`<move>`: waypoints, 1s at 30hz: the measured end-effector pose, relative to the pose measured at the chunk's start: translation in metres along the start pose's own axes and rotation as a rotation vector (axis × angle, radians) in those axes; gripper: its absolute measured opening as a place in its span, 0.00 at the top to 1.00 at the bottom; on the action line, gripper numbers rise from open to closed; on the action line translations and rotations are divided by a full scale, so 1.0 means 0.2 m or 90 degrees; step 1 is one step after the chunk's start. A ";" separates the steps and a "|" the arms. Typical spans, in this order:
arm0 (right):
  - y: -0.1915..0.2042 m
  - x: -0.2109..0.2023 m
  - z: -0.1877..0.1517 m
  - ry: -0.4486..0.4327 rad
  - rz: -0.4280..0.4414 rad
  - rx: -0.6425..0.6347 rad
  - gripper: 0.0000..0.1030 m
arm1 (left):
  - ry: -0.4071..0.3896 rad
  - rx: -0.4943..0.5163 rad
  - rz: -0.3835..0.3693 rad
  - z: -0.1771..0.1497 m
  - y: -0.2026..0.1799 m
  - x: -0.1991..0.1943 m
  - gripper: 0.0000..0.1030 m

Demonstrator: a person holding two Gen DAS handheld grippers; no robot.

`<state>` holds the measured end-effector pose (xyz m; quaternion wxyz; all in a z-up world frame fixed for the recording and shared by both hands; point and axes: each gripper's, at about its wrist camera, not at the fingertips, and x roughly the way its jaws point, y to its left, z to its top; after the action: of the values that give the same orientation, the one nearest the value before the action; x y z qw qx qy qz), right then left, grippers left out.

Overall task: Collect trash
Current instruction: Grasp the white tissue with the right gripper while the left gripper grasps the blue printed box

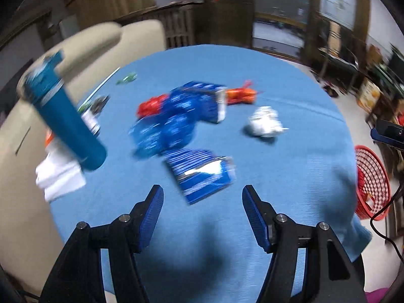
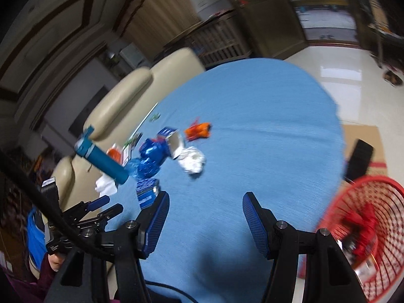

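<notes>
While both views are pretty smeared with blur, the layout is easy enough to read: a round desk [image 1: 290, 176] with a blue cloth holds a loose pile of trash around its middle. The left claw [image 1: 202, 197] hangs over the near edge with its jaws apart and nothing between the blue pads, and the right claw [image 2: 205, 203] looks the same, parted and empty above bare cloth. Nearest the left claw lies a blue striped wrapper [image 1: 202, 174], with a bunched blue foil bag [image 1: 164, 131] and another blue packet [image 1: 199, 101] just behind it. An orange wrapper [image 1: 241, 95] sits further back, and a crumpled white paper ball [image 1: 265, 122] lies off to the right of the heap, apart from the rest. A tall teal bottle [image 1: 68, 123] stands on the left side of the desk, next to a folded white cloth [image 1: 59, 179] and a small can [image 1: 92, 116]. A cream sofa [image 1: 22, 189] runs along the left. Off the right edge of the desk sits a red mesh basket [image 2: 378, 197] with some red stuff already inside, though exactly what is too blurry to tell. The right view also catches the left claw at lower left, with a hand [image 2: 54, 261] in a dark red sleeve behind it.
</notes>
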<state>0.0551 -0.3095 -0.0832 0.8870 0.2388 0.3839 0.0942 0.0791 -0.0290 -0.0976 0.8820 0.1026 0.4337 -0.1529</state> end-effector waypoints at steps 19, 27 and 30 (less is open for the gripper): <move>0.21 1.08 0.27 0.147 -0.100 -0.103 0.54 | 0.071 -0.119 -0.130 0.08 0.23 0.29 0.34; 0.16 0.98 0.24 0.118 -0.088 -0.084 0.62 | 0.097 -0.120 -0.107 0.19 0.07 0.45 0.29; 0.12 0.89 0.20 0.114 -0.081 -0.071 0.62 | 0.115 -0.125 -0.084 0.19 0.05 0.52 0.29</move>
<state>0.2066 -0.2402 -0.1618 0.8651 0.1551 0.4702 0.0803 0.1705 -0.0511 -0.1567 0.8333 0.0007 0.5299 -0.1576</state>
